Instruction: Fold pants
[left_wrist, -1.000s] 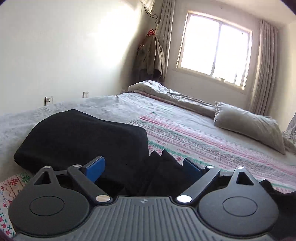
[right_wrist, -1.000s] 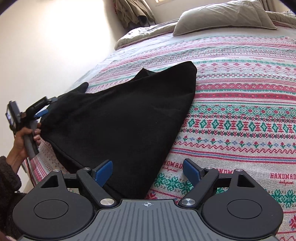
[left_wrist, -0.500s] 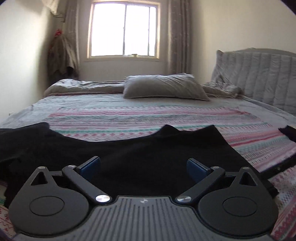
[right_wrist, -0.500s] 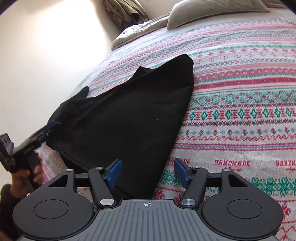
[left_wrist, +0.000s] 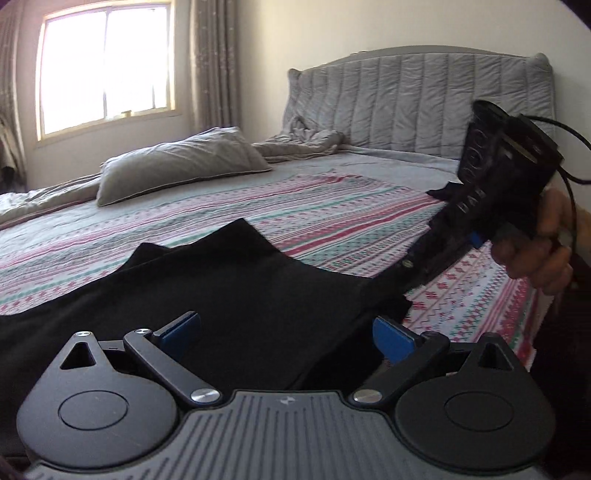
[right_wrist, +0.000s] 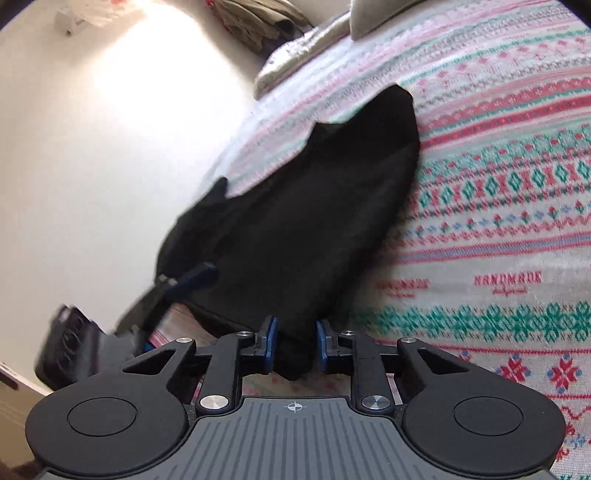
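readable marks

the patterned bedspread (right_wrist: 517, 229) carries the red woven word "handmade" twice in the right wrist view, once near the black cloth and once further right; a smaller script line beneath each is too blurred to read. pale letters on the right gripper's body in the left wrist view cannot be made out.

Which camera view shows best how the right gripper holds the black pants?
The right wrist view: the right gripper shows both blue pads closed on a corner of the black pants. In the left wrist view the right gripper appears only from the side, dark against the pants; its jaws are unclear.
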